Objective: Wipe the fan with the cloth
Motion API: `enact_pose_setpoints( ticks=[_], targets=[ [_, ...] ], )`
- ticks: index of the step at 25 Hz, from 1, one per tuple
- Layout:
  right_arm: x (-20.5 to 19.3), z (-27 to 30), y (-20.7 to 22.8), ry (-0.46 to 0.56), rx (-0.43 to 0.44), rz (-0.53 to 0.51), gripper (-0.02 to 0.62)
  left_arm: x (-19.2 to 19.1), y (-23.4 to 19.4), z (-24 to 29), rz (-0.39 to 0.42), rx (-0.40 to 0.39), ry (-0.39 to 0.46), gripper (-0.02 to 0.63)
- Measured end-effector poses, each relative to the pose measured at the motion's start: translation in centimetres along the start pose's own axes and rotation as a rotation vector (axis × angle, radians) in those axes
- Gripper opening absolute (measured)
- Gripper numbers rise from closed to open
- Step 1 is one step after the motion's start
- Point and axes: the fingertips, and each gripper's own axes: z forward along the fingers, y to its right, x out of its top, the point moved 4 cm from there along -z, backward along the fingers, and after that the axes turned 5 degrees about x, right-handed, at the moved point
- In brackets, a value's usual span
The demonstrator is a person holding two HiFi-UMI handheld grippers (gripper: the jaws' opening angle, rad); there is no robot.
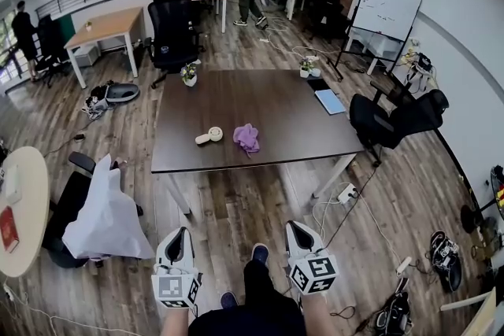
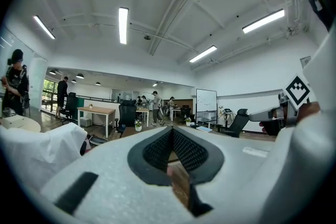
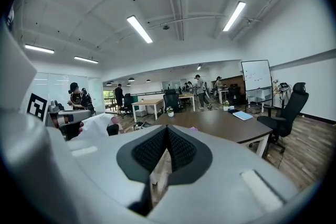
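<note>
**Head view.** A person stands back from a long dark tabletop (image 1: 260, 102) in an open office, with a gripper in each hand held low and close to the body. The left gripper (image 1: 182, 233) and the right gripper (image 1: 296, 226) sit side by side at the bottom of the frame. Their marker cubes face the camera and both point forward toward the table. One dark shoe (image 1: 260, 252) shows on the wood floor between them. The fan (image 1: 209, 136), a small cream handheld model, lies flat near the tabletop's front edge. The purple cloth (image 1: 246, 137) is crumpled just beside it on the right, and a narrow strip of bare wood appears to separate the two. Both are well apart from the grippers.

**Left gripper view.** The left gripper (image 2: 172, 136) points about level across the room. Its fingers (image 2: 156, 152) are closed together, the black ribbed pads meeting at the tips with nothing between them. A corner of the tabletop (image 2: 127, 131) shows past the white body, and the other gripper's marker cube (image 2: 297, 90) sits at the right edge.

**Right gripper view.** The right gripper (image 3: 168, 136) tips slightly downward. Its fingers (image 3: 149, 153) are also pressed together and hold nothing. The tabletop (image 3: 226, 123) stretches ahead. A small purple speck on its near side is probably the cloth (image 3: 193, 129), though it is too small to be sure.
</note>
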Motion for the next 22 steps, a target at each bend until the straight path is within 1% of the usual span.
enact_pose_setpoints(
  ticks=[3, 10, 15, 22],
  targets=[
    [0.4, 2.0, 1.4, 0.009, 0.014, 0.016, 0.011, 0.2, -0.6, 2.1, -0.017, 0.015, 0.019, -0.005],
    [2.2, 7.2, 5.2, 0.025, 0.031, 0.014, 0.011, 0.4, -0.1, 8.7, 0.012, 0.014, 0.019, -0.005],
    [2.9, 10.5, 7.2, 0.026, 0.041, 0.014, 0.011, 0.5, -0.5, 12.6, 0.011, 0.024, 0.016, -0.005],
    [3.2, 13.8, 10.4, 0.022, 0.055, 0.057, 0.011, 0.2, 0.0, 17.4, -0.017, 0.018, 0.014, -0.005]
  ],
)
